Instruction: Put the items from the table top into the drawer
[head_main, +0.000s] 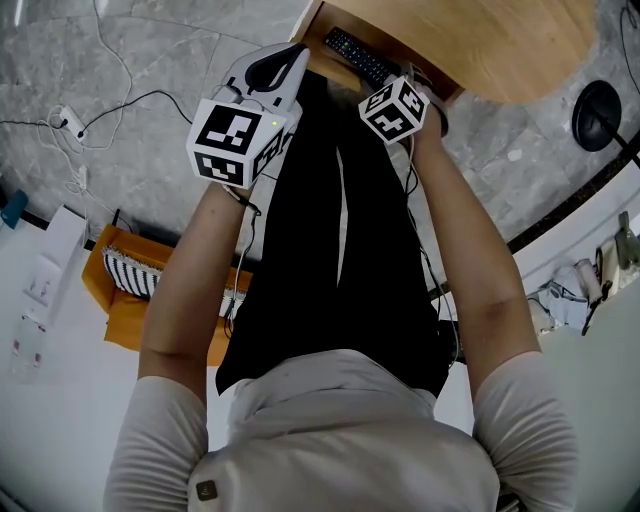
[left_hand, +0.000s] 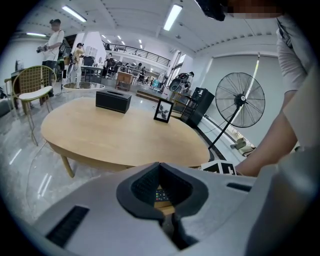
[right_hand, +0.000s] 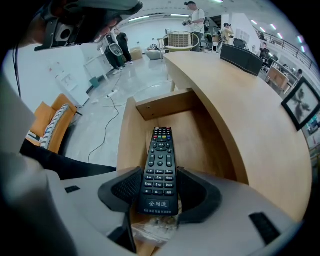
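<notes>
A black remote control lies lengthwise between the pads of my right gripper, which is shut on its sides. It points steeply down over the open wooden drawer under the edge of the round wooden table. A crumpled clear bag shows just under the remote's near end. In the head view the remote sits over the drawer, with the right gripper at its end. My left gripper is beside it, shut, with its tips together and nothing held.
On the table top stand a black box and a picture frame. A standing fan and a chair are near the table. An orange crate, cables and a power strip lie on the floor.
</notes>
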